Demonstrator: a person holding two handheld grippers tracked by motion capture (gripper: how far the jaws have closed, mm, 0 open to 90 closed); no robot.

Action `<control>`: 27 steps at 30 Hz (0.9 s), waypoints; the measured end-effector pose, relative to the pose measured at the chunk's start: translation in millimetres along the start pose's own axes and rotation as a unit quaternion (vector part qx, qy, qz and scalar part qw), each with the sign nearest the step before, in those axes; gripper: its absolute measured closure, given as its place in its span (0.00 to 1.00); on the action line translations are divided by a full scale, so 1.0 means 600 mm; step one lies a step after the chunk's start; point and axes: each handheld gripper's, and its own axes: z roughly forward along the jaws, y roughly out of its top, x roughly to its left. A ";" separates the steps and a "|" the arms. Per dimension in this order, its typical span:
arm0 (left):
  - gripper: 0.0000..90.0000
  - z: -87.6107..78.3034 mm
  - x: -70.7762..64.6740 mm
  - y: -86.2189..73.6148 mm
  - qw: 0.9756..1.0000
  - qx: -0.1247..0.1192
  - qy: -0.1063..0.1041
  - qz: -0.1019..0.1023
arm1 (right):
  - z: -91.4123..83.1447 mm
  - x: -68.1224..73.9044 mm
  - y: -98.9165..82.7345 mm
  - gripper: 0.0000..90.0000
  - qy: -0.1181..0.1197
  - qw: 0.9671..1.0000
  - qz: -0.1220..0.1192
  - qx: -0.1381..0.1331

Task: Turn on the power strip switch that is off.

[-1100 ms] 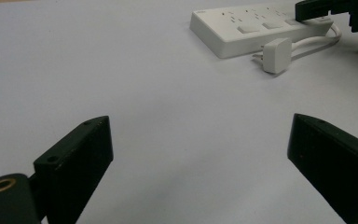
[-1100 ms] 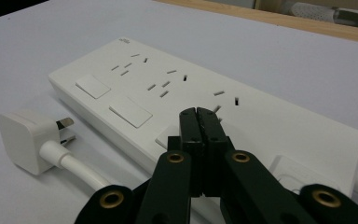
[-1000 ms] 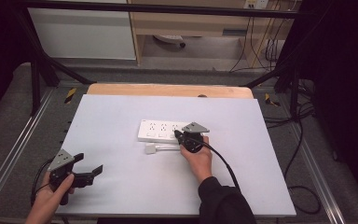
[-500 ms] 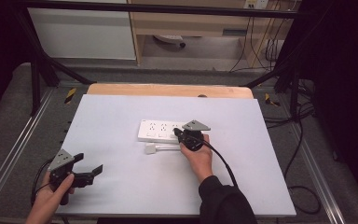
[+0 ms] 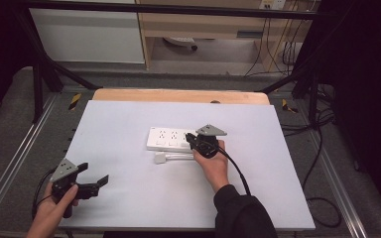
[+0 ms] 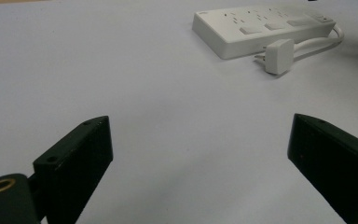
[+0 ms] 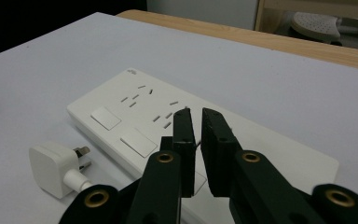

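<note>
A white power strip (image 5: 168, 139) lies flat near the middle of the pale table (image 5: 119, 119). Its white plug (image 5: 159, 158) rests on the table just in front of it, on a short white cord (image 5: 181, 156). My right gripper (image 5: 189, 139) is low over the strip's right end. In the right gripper view its jaws (image 7: 196, 113) stand nearly together above the strip (image 7: 130, 114), with a thin gap and nothing between them; the plug (image 7: 51, 168) lies to the lower left. My left gripper (image 5: 93, 173) hovers at the front left corner, open. The left gripper view shows its jaws (image 6: 200, 123) spread wide, with the strip (image 6: 261, 25) and plug (image 6: 279, 56) far off.
A wooden strip (image 5: 178, 95) runs along the table's far edge. Black frame bars (image 5: 44, 69) and metal rails (image 5: 15, 158) flank the table. Cables (image 5: 322, 148) hang at the right. The right gripper's black cable (image 5: 238, 171) trails back over the table.
</note>
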 end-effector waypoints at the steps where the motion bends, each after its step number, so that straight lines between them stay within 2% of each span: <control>1: 0.07 0.000 -0.001 0.000 1.000 0.000 -0.001 0.001 | -0.002 -0.001 0.002 0.93 -0.002 1.000 0.001 0.000; 5: 0.07 -0.002 -0.002 0.001 1.000 -0.004 -0.006 -0.004 | -0.011 -0.004 0.008 0.91 -0.004 1.000 0.002 -0.001; 16: 0.07 -0.001 -0.003 0.000 1.000 -0.002 -0.005 -0.002 | -0.025 -0.020 0.019 0.82 -0.018 1.000 0.011 -0.010; 19: 0.07 -0.002 -0.002 0.000 1.000 -0.003 -0.004 -0.003 | -0.028 -0.022 0.021 0.79 -0.027 1.000 0.004 -0.012; 27: 0.07 0.000 -0.002 0.000 1.000 -0.001 -0.003 -0.004 | -0.039 -0.031 0.027 0.67 -0.023 0.999 0.017 -0.016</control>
